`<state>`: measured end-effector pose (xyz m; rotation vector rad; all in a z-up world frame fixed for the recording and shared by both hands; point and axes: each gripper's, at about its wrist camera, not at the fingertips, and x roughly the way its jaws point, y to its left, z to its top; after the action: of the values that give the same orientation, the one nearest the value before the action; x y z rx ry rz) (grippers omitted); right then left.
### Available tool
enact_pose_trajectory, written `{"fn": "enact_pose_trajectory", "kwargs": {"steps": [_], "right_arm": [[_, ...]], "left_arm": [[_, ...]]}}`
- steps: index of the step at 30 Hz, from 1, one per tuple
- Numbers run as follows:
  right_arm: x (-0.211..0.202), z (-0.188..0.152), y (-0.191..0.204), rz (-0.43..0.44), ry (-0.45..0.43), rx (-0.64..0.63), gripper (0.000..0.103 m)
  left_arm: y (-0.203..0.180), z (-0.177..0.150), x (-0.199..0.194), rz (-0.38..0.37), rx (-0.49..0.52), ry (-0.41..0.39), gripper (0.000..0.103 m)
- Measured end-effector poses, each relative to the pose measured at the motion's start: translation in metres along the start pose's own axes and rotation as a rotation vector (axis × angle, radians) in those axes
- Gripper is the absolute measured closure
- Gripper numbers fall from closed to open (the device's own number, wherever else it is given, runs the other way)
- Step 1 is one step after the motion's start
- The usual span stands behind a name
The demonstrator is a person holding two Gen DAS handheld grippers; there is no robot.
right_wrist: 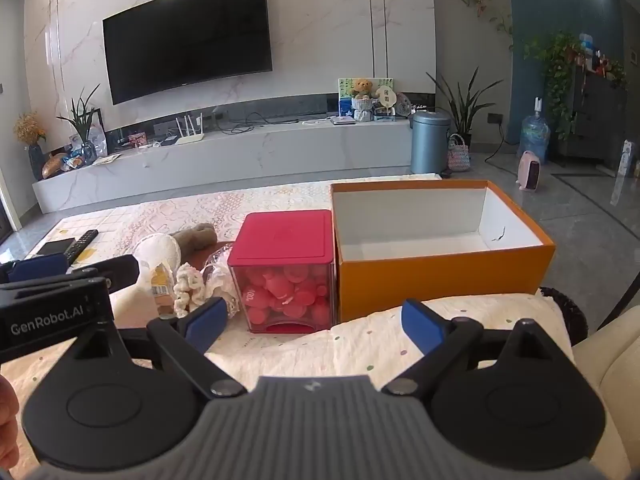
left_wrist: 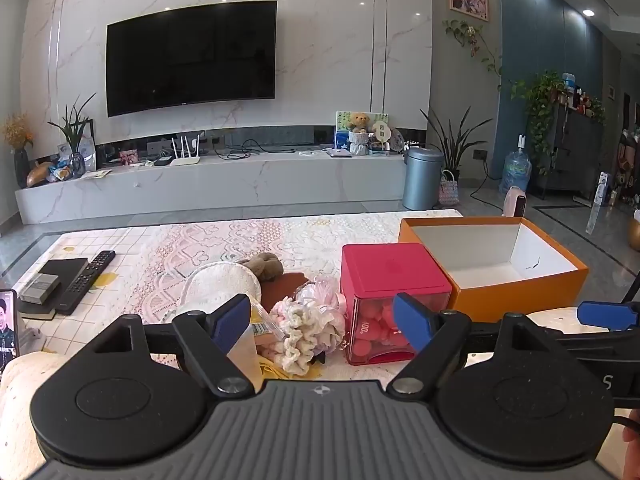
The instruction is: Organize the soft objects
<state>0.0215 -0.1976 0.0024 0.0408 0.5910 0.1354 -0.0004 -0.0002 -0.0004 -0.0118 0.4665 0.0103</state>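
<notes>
A pile of soft things lies on the lace-covered table: a white round plush (left_wrist: 224,286) with a brown plush (left_wrist: 266,266) behind it, a cream knitted scrunchie (left_wrist: 298,330) and a pink frilly one (left_wrist: 326,300). The pile also shows in the right wrist view (right_wrist: 188,286). An open orange box (left_wrist: 496,264) (right_wrist: 440,240) with a white inside stands to the right. My left gripper (left_wrist: 322,322) is open and empty, just short of the scrunchies. My right gripper (right_wrist: 316,326) is open and empty, over a dotted cushion in front of the orange box.
A clear cube with a red lid (left_wrist: 392,300) (right_wrist: 286,272), full of pink balls, stands between the pile and the orange box. A remote (left_wrist: 88,280) and dark books (left_wrist: 56,280) lie at the table's left. A phone (left_wrist: 8,322) stands at the left edge.
</notes>
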Motion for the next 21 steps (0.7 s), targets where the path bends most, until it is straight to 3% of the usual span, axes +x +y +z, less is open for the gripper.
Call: {"fn": "enact_pose_trajectory", "kwargs": {"steps": [21], "right_arm": [[0.003, -0.004, 0.006, -0.038, -0.004, -0.006, 0.008]], "left_arm": [[0.002, -0.006, 0.002, -0.005, -0.019, 0.032, 0.008]]}}
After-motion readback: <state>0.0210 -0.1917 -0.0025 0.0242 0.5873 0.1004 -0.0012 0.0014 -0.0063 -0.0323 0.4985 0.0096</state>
